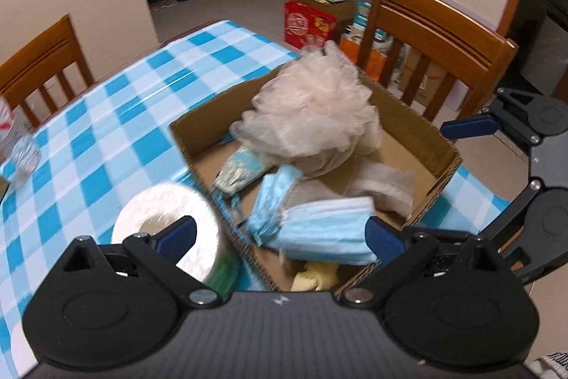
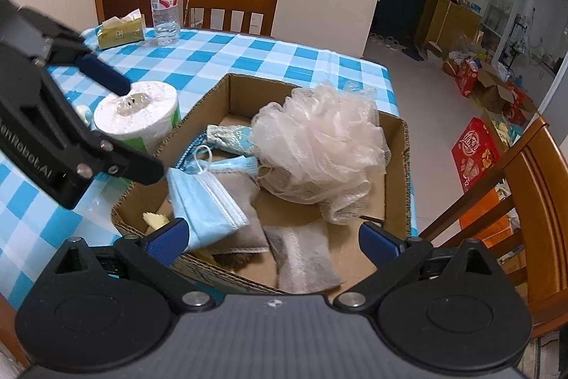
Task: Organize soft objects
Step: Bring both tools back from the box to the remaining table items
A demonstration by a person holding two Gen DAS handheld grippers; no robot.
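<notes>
1. On the left tongs' side plate, partly readable lettering ends in "Robot.AI".
2. Both tongs tilt steeply down over the cardboard box on the checked worktop.
3. Left tongs spread wide, gripping nothing; toilet roll at their left finger, blue mask ahead.
4. Right tongs gape empty; mesh sponge beyond.

At nine o'clock in the right wrist view, the left tool bears white lettering, seemingly "onRobot.AI", partly cut off.
</notes>
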